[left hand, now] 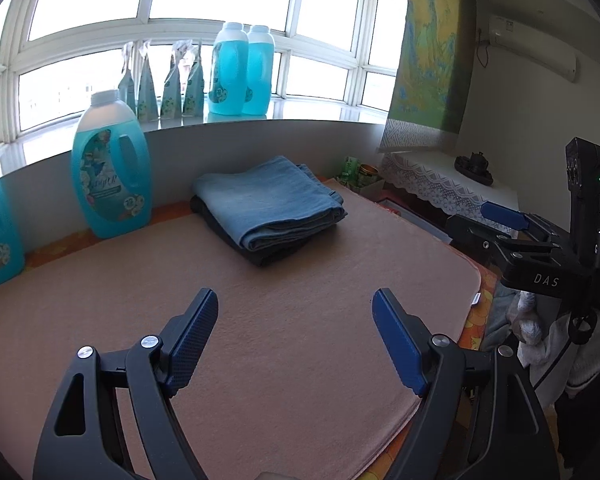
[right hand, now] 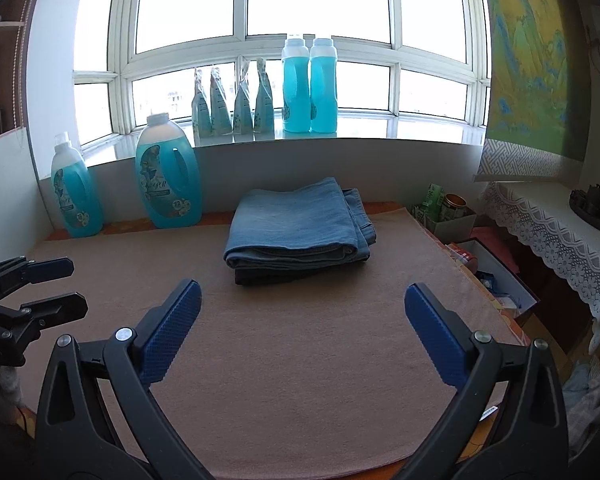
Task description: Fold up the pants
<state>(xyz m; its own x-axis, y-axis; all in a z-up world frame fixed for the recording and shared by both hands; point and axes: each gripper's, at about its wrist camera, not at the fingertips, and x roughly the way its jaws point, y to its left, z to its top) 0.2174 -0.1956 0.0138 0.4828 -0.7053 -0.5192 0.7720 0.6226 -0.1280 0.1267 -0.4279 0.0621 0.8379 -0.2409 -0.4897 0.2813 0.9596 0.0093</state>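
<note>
Folded blue pants (left hand: 269, 200) lie on top of a folded dark garment (left hand: 260, 254) at the back of the tan mat (left hand: 260, 340). The stack also shows in the right wrist view, blue pants (right hand: 298, 222) over the dark garment (right hand: 276, 276). My left gripper (left hand: 294, 304) is open and empty, hovering over the mat in front of the stack. My right gripper (right hand: 302, 294) is open and empty, also short of the stack. The right gripper shows at the right edge of the left wrist view (left hand: 504, 216); the left gripper shows at the left edge of the right wrist view (right hand: 66, 284).
Blue detergent bottles (right hand: 168, 184) (right hand: 76, 200) stand at the mat's back left. More bottles (right hand: 310, 88) and pouches (right hand: 232, 100) stand on the windowsill. Open boxes (right hand: 496, 276) and tins (right hand: 452, 204) sit right of the mat, by a lace-covered table (right hand: 560, 232).
</note>
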